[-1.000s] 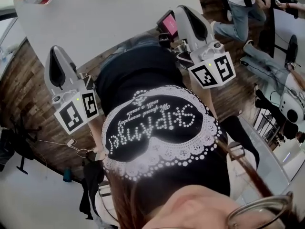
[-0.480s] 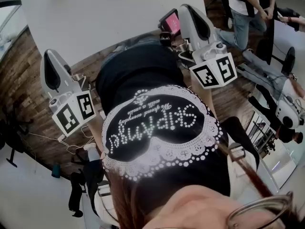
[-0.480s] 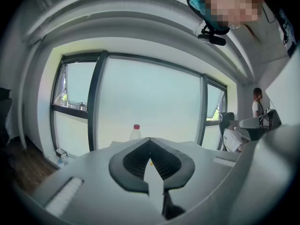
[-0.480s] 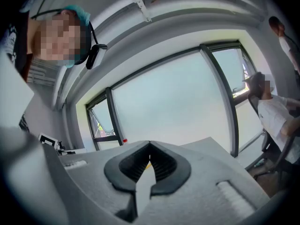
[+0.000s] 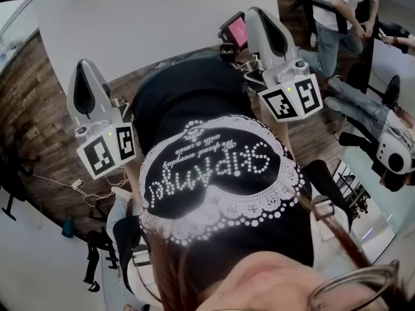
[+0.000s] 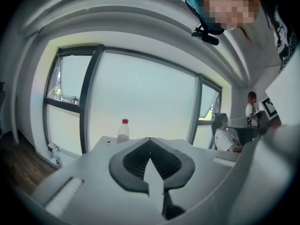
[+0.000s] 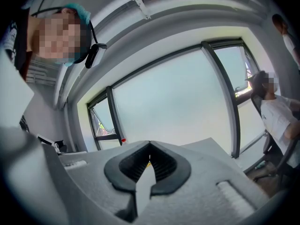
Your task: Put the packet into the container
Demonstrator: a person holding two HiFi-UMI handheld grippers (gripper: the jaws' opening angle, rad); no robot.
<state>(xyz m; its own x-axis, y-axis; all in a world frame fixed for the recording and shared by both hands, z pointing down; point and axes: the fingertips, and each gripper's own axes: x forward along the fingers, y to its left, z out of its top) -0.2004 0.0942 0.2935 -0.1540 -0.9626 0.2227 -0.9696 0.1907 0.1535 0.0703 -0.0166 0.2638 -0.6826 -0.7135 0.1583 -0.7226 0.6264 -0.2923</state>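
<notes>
Since half a second ago the left gripper [image 5: 83, 67] has come back right, closer to the black shirt [image 5: 194, 102], and the bottle [image 6: 123, 131] has slipped almost out of the head view's top left edge. By contrast, the right gripper [image 5: 257, 11] sits about where it was. Both grippers point away from the person toward the white table [image 5: 162, 24], one on each side of the torso, with their marker cubes nearest the camera. On each gripper the jaws are together at the tips with nothing between them.

Seen from the left gripper view, the red-capped bottle stands upright at the table's far left, in front of a wide window [image 6: 140, 93]. A small pink screen [image 5: 233, 31] sits just left of the right gripper, near the table's edge. Wood floor [image 5: 39, 122] lies under the left gripper. Other people [image 5: 337, 11] stand and sit far right, well apart from the table. Neither packet nor container can be made out in any view
</notes>
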